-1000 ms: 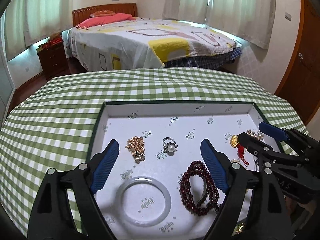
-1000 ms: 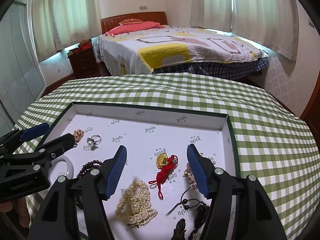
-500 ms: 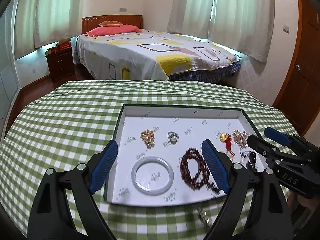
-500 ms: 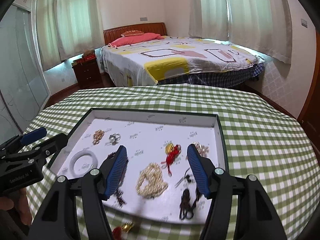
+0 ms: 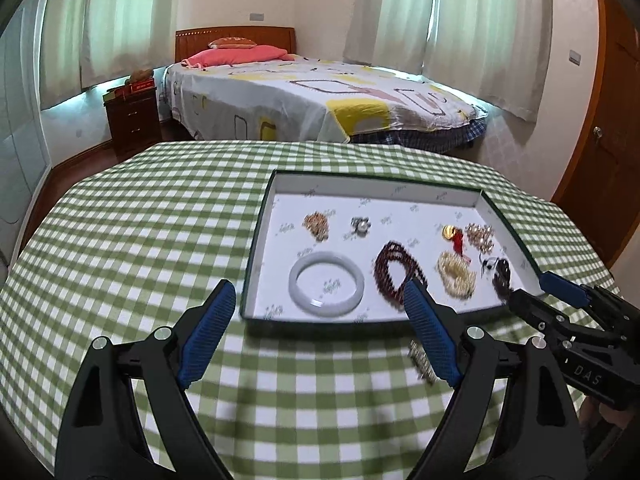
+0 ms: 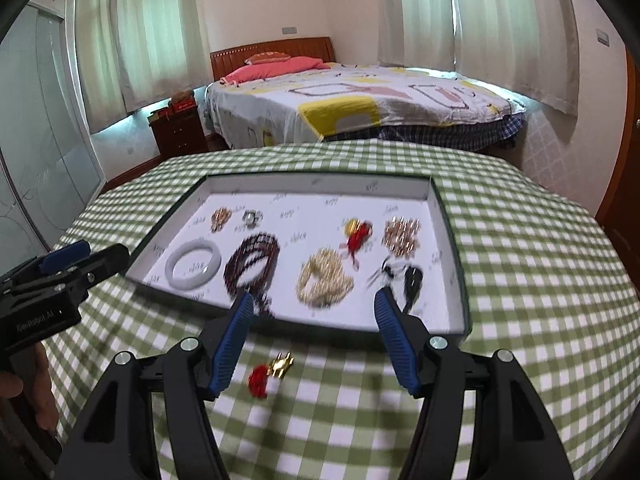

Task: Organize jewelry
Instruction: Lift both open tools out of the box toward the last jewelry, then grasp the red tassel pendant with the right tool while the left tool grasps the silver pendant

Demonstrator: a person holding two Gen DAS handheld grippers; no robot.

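A white tray with a dark green rim holds several pieces: a white jade bangle, dark red beads, a pearl strand, a ring, gold clusters and a red-tasselled charm. A gold charm with a red tassel lies on the cloth in front of the tray; it shows blurred in the left wrist view. My left gripper and right gripper are open and empty, held above the cloth short of the tray.
The round table has a green checked cloth. Behind it stand a bed, a dark nightstand, curtains and a wooden door.
Both grippers have pulled back and up from over the tray to in front of it. The whole tray and the loose charm on the cloth have come into view.
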